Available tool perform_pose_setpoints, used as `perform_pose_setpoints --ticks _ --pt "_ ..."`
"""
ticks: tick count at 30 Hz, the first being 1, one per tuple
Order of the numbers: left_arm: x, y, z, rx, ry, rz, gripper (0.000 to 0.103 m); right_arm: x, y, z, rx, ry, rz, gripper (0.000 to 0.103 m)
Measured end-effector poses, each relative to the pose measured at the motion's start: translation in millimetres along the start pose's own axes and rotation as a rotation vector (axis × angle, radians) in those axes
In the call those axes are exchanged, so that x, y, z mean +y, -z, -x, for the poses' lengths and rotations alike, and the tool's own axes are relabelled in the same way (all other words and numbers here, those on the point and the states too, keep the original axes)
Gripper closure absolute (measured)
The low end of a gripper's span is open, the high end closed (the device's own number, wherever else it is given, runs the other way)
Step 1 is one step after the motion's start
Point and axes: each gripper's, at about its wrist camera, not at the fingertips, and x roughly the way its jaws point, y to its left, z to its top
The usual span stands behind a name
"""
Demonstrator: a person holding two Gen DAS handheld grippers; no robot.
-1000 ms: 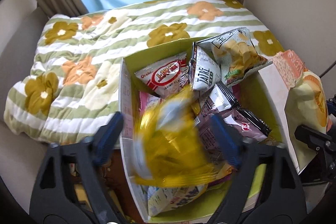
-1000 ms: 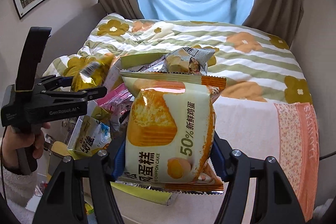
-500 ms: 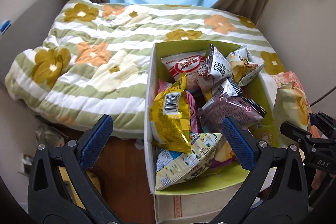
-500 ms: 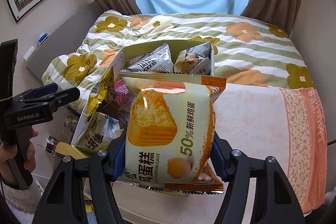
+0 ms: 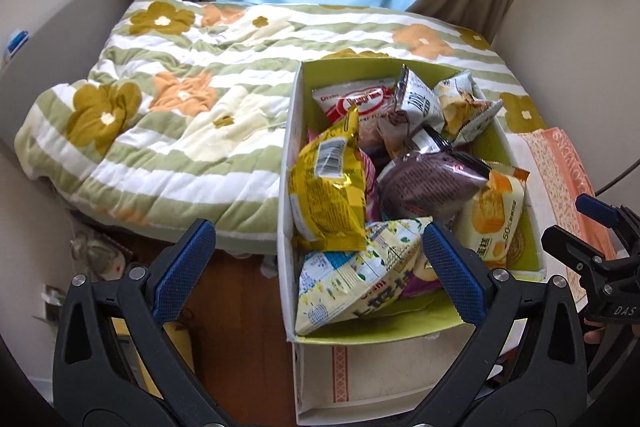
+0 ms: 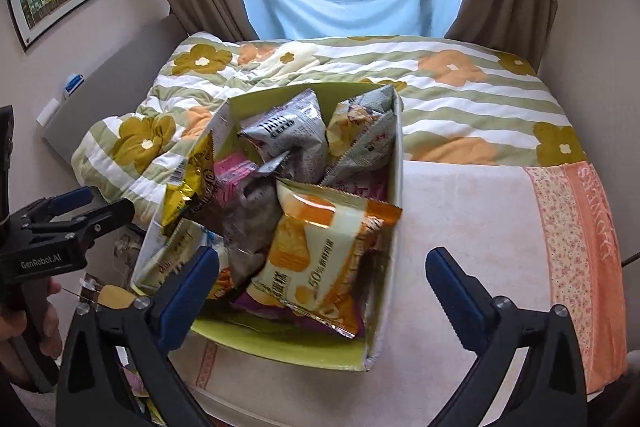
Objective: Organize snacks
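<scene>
Left tongs (image 5: 318, 259): apart, empty, above box's near end. Right tongs (image 6: 322, 281): apart, empty, beside box's right wall. Green-lined box (image 6: 396, 227): on bed edge, collecting snacks. Chiffon cake pack (image 6: 320, 259): slanted on the heap by the right wall, likely just dropped. Yellow foil bag (image 5: 328, 187): upright against left wall. Flowered quilt (image 5: 168, 115): behind.

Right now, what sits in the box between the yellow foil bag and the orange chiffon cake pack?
A dark purple snack bag lies between yellow foil bag and chiffon cake pack, clearest in the left wrist view.
</scene>
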Motion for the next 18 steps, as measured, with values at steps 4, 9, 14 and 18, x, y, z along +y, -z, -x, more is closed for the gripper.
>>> perform_pose_setpoints --ticks 4,9,14,18 --pt "-10 6 12 -0.019 -0.007 -0.006 0.000 -5 10 13 -0.013 -0.011 -0.009 0.000" --pt "-32 14 50 -0.086 -0.024 -0.013 0.000 -12 11 41 -0.074 -0.023 -0.005 0.000" --pt "-69 29 101 -0.178 -0.047 -0.017 0.000 -31 11 84 -0.147 -0.021 0.011 0.000" --pt "-99 46 145 -0.267 -0.049 -0.017 0.000 -47 19 129 -0.212 0.023 0.024 0.000"
